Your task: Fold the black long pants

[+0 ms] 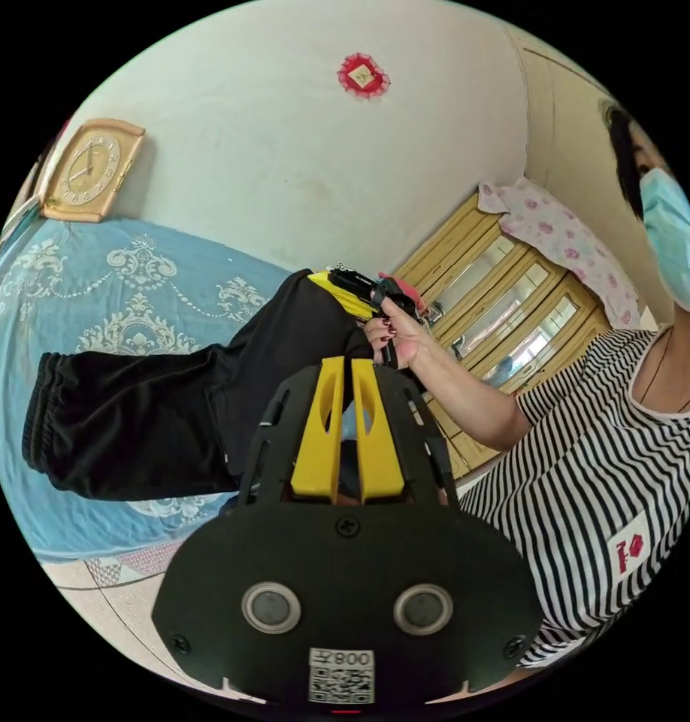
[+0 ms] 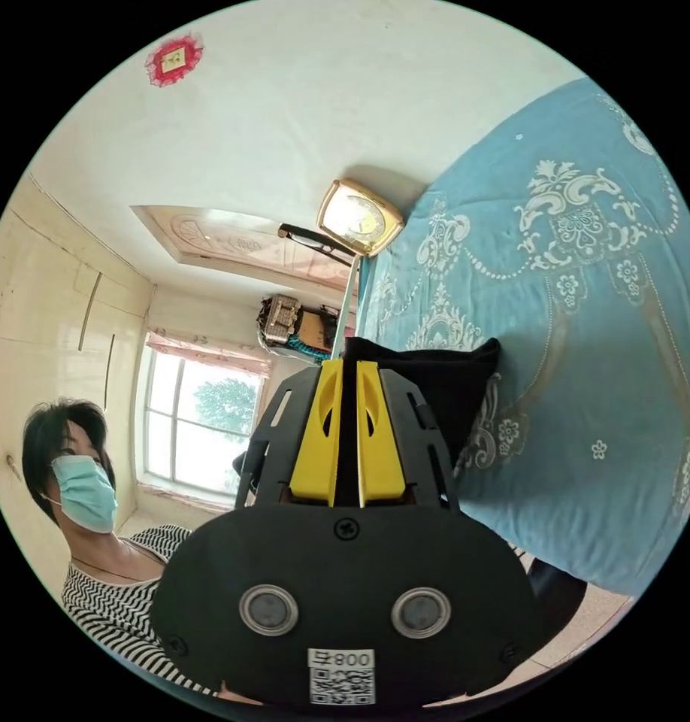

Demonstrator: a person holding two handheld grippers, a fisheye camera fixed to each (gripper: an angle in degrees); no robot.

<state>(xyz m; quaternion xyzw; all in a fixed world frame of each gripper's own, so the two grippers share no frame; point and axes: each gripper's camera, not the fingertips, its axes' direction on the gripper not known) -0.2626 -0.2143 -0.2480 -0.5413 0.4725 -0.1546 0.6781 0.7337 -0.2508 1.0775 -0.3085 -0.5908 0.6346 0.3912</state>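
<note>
The black long pants [image 1: 149, 414] hang over the blue patterned bedspread [image 1: 82, 301], with an elastic end at the picture's left. My left gripper [image 1: 346, 365] is shut on the black cloth, its yellow jaws pressed together around a fold. Beyond it a hand holds the right gripper [image 1: 345, 289], whose yellow jaws also pinch the pants. In the right gripper view my right gripper [image 2: 349, 367] is shut on a black edge of the pants [image 2: 443, 383], which lies against the bedspread [image 2: 585, 316].
A person in a striped shirt [image 1: 585, 496] and a mask stands close by the bed. A wooden cabinet with glass doors [image 1: 510, 323] is behind the hand. A gold clock [image 1: 89, 169] leans at the wall. A window [image 2: 198, 429] lights the room's far side.
</note>
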